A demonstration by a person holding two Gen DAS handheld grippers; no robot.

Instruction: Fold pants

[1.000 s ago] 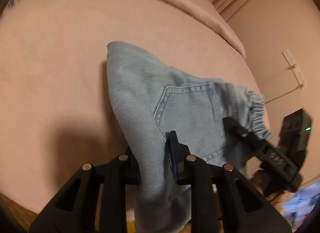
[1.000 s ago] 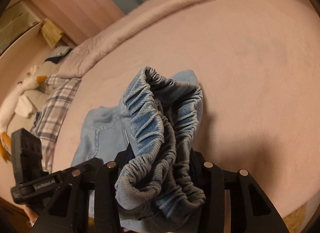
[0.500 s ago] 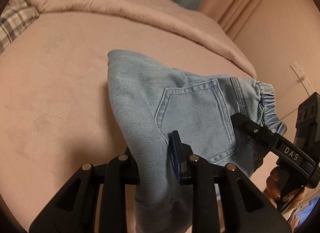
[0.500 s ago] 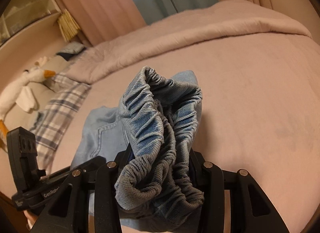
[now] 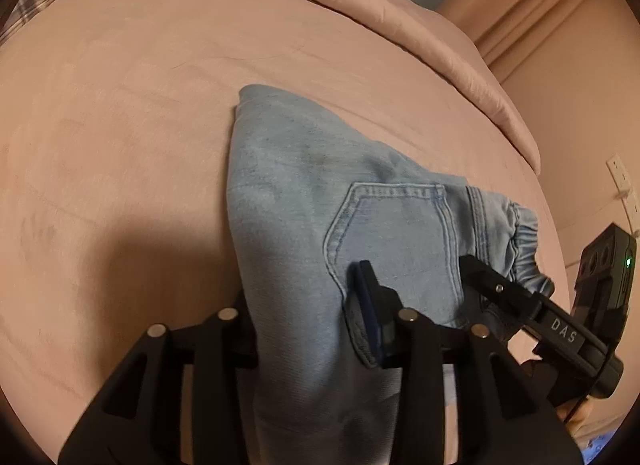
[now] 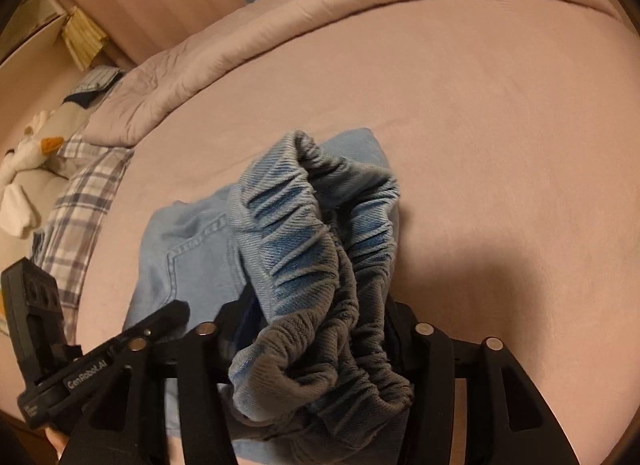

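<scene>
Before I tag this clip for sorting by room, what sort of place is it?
Most likely a bedroom: the jeans lie on a pink bedspread, with a rolled duvet at its far edge and a plush goose beside a plaid pillow.

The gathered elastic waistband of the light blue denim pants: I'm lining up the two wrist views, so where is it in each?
Left wrist: elastic waistband at far right, beside the right gripper.
Right wrist: centre foreground, bunched between the fingers.
Shared landmark: stitched back pocket.
</scene>
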